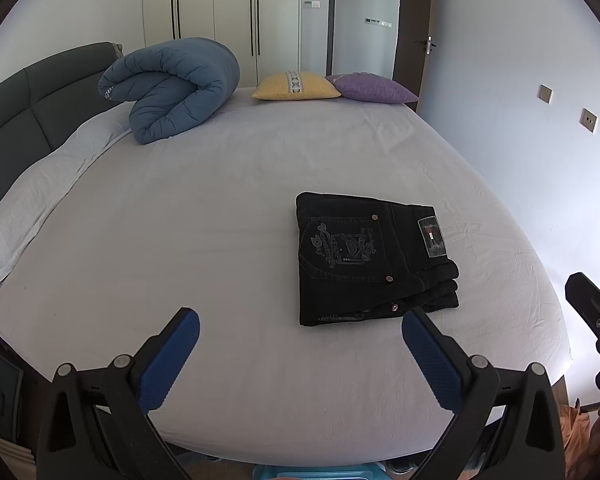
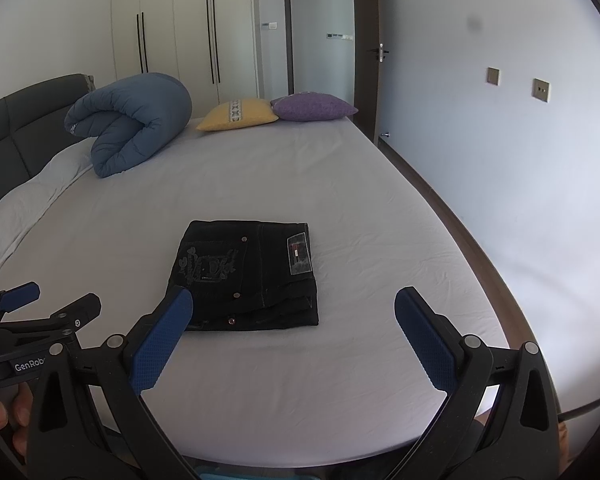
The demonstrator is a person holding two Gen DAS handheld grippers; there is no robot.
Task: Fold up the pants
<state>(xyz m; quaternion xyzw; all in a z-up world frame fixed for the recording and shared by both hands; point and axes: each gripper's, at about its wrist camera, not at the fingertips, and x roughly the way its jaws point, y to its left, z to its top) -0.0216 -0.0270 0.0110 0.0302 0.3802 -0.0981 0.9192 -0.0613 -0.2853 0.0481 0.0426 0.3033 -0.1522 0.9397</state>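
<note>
Black jeans [image 1: 372,258] lie folded into a compact stack on the white bed sheet [image 1: 220,208], back pocket and waist label facing up. They also show in the right wrist view [image 2: 248,276]. My left gripper [image 1: 300,332] is open and empty, held above the near part of the bed, short of the jeans. My right gripper [image 2: 294,308] is open and empty, just in front of the jeans' near edge. The left gripper shows at the left edge of the right wrist view [image 2: 52,304].
A rolled blue duvet [image 1: 172,88] lies by the dark headboard [image 1: 20,120]. A yellow cushion [image 1: 296,86] and a purple cushion [image 1: 370,88] sit at the far edge. A white pillow [image 1: 36,192] lies left. A wall [image 1: 520,80] runs along the right side.
</note>
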